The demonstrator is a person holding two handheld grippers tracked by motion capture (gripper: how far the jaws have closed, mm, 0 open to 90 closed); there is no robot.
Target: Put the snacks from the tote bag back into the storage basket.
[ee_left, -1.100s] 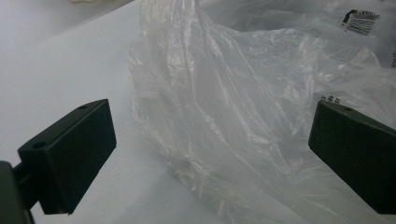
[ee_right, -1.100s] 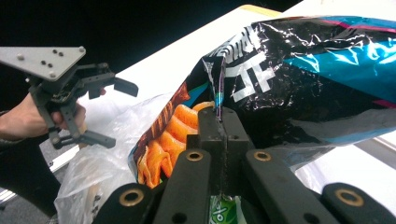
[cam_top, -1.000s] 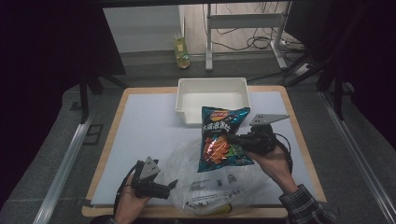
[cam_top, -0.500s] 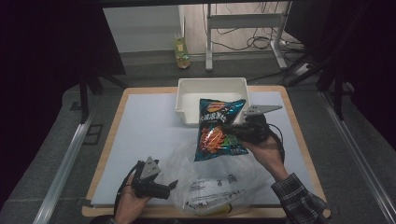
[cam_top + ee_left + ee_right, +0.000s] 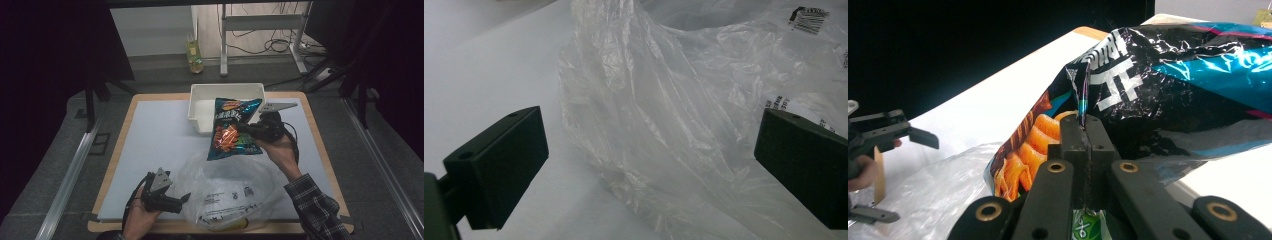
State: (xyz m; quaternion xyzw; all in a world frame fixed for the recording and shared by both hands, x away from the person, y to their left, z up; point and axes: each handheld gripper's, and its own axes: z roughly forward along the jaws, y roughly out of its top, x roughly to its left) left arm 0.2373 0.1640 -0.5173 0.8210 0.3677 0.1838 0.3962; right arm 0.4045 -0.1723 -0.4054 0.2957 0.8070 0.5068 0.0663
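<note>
A table [image 5: 150, 140] covered by a pale sheet is seen from above, framed by dark surroundings. At its near edge a clear plastic bag [image 5: 230, 192] with printed marks is spread out, crumpled and open toward the middle. At the far edge a white bin [image 5: 200, 107] is placed. A snack bag [image 5: 231, 131], teal and black with orange chips printed on it, is held above the table between the plastic bag and the bin, its upper end overlapping the bin's near wall in the high view. The snack bag is pinched at one side seam by the right gripper [image 5: 247, 127]; in the right gripper view the seam is seen clamped between the fully closed pads [image 5: 1074, 145]. The left gripper [image 5: 182, 200] is held low at the plastic bag's left edge; in the left gripper view its jaws are spread wide, with the bag's film [image 5: 664, 125] lying between them, untouched by either pad
</note>
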